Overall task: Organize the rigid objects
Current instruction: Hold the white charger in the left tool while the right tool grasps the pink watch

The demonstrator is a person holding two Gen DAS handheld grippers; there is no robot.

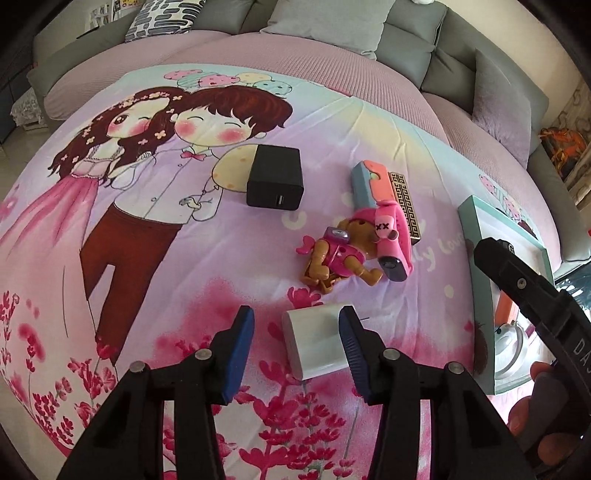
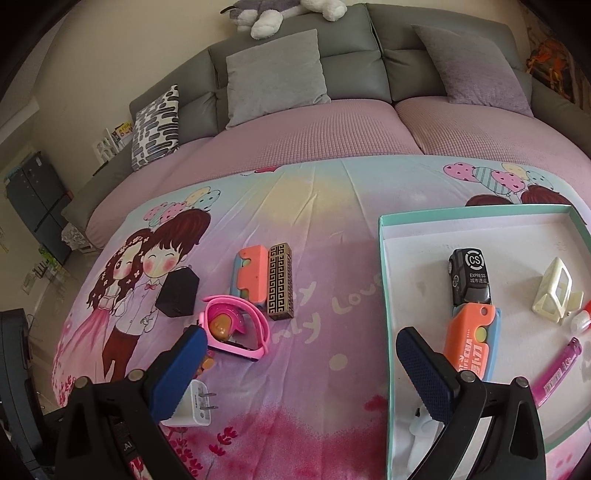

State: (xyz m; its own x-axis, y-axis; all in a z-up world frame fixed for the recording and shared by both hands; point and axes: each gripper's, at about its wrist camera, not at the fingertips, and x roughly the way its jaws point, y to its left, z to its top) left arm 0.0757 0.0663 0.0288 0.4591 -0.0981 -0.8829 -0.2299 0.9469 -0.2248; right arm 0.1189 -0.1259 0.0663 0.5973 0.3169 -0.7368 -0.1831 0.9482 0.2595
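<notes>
A white plug charger [image 1: 314, 341] lies on the cartoon bedsheet between the open fingers of my left gripper [image 1: 295, 347]; it also shows in the right wrist view [image 2: 195, 404]. Beyond it lie a brown toy dog [image 1: 340, 254], a pink watch [image 1: 391, 243], an orange-and-blue toy [image 1: 369, 181], a gold patterned box [image 1: 404, 203] and a black charger [image 1: 275, 181]. My right gripper [image 2: 299, 369] is open and empty over the left rim of the teal tray [image 2: 384, 295], which holds a black toy car [image 2: 469, 277], an orange toy [image 2: 471, 341] and a pink pen [image 2: 557, 373].
A grey sofa with cushions [image 2: 277, 74] stands behind the bed. A white frame piece [image 2: 554, 291] and a small glue tube [image 2: 581, 317] lie in the tray. A plush toy [image 2: 284, 14] sits on the sofa back.
</notes>
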